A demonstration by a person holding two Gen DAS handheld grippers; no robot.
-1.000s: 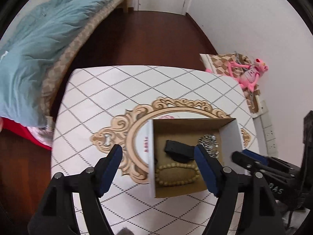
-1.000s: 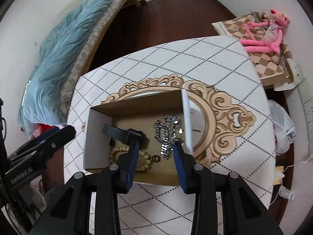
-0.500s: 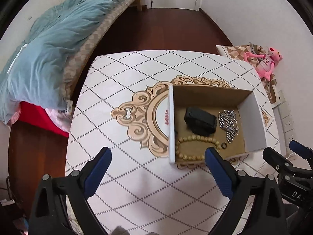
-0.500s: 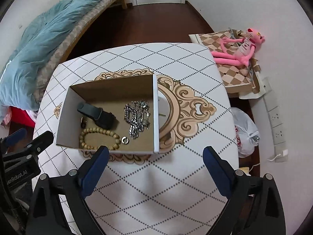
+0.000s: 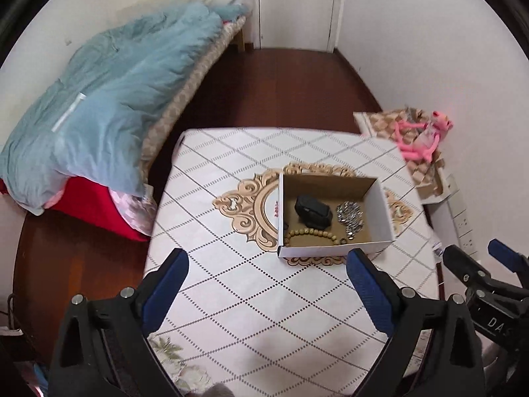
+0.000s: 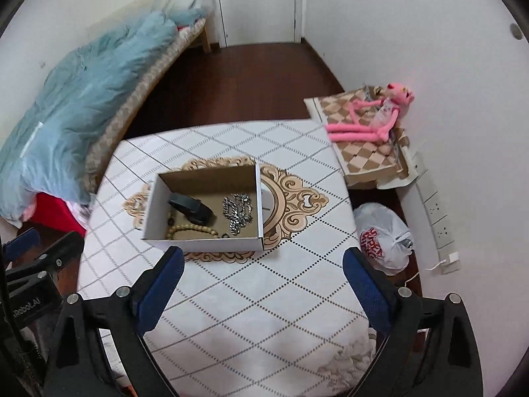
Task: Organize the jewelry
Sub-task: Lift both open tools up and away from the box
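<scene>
An open cardboard box [image 5: 385, 215] [image 6: 205, 244] sits on the white diamond-patterned table [image 5: 264, 314] [image 6: 264, 297]. Inside lie a black band [image 5: 312, 211] [image 6: 193, 210], a silver chain [image 5: 349, 215] [image 6: 238, 211], a wooden bead bracelet [image 5: 310, 235] [image 6: 191, 231] and a small ring [image 5: 343, 241]. My left gripper [image 5: 267, 259] hangs open and empty above the table, short of the box's near left corner. My right gripper [image 6: 263, 254] is open and empty too, above the table in front of the box's right end. Each gripper shows at the edge of the other's view.
A bed with a blue quilt [image 5: 109, 106] runs along the left of the table. A pink plush toy [image 6: 373, 122] lies on a checked cushion at the right wall. A white plastic bag [image 6: 383, 238] sits on the floor by the table's right edge. A door stands at the far end.
Both grippers have drawn back and up from the box, which now looks smaller. The right jaws went from narrow over the silver chain to wide. The left jaws widened a little.
</scene>
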